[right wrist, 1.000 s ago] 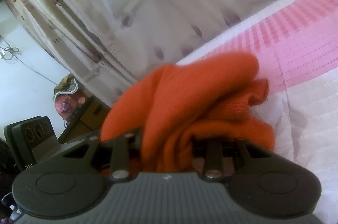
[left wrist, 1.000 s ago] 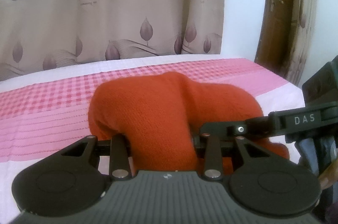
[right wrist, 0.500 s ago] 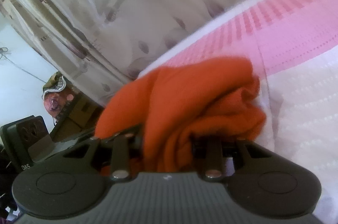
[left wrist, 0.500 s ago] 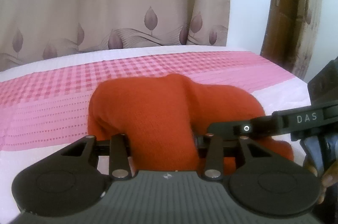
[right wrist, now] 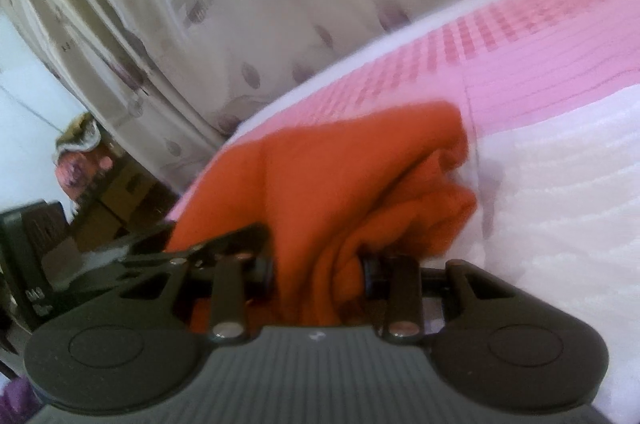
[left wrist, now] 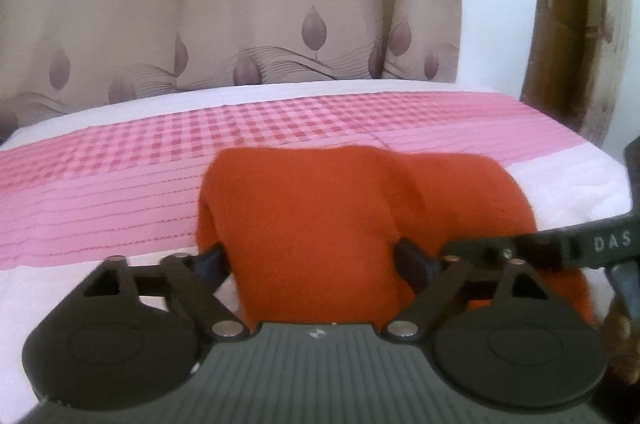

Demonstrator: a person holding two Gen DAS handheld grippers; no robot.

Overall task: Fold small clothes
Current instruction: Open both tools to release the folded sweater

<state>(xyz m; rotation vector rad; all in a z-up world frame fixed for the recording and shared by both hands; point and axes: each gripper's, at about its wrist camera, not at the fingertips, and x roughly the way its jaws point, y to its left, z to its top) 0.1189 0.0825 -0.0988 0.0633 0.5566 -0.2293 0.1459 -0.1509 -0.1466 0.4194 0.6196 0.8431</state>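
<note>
An orange knitted garment (left wrist: pixel 312 208) lies bunched on the pink-and-white bed cover (left wrist: pixel 100 192). My left gripper (left wrist: pixel 312 260) has its jaws opening wide. The garment's near fold still sits between them, but the pads no longer squeeze it. My right gripper (right wrist: pixel 318 270) is shut on a thick bunch of the same orange garment (right wrist: pixel 340 176) at its right end. In the left wrist view the right gripper's finger (left wrist: pixel 480 248) reaches in from the right against the cloth. The left gripper's body (right wrist: pixel 36 264) shows at the left edge of the right wrist view.
A beige curtain (left wrist: pixel 240 4) with leaf prints hangs behind the bed. A brown wooden door (left wrist: pixel 580 24) stands at the right. Cardboard boxes and clutter (right wrist: pixel 92 184) sit beyond the bed's far corner. A person's fingers (left wrist: pixel 620 336) hold the right gripper.
The left jaws have spread wide and let go of the orange fold, which has slumped lower onto the bed. The right gripper keeps its grip and has tilted a little.
</note>
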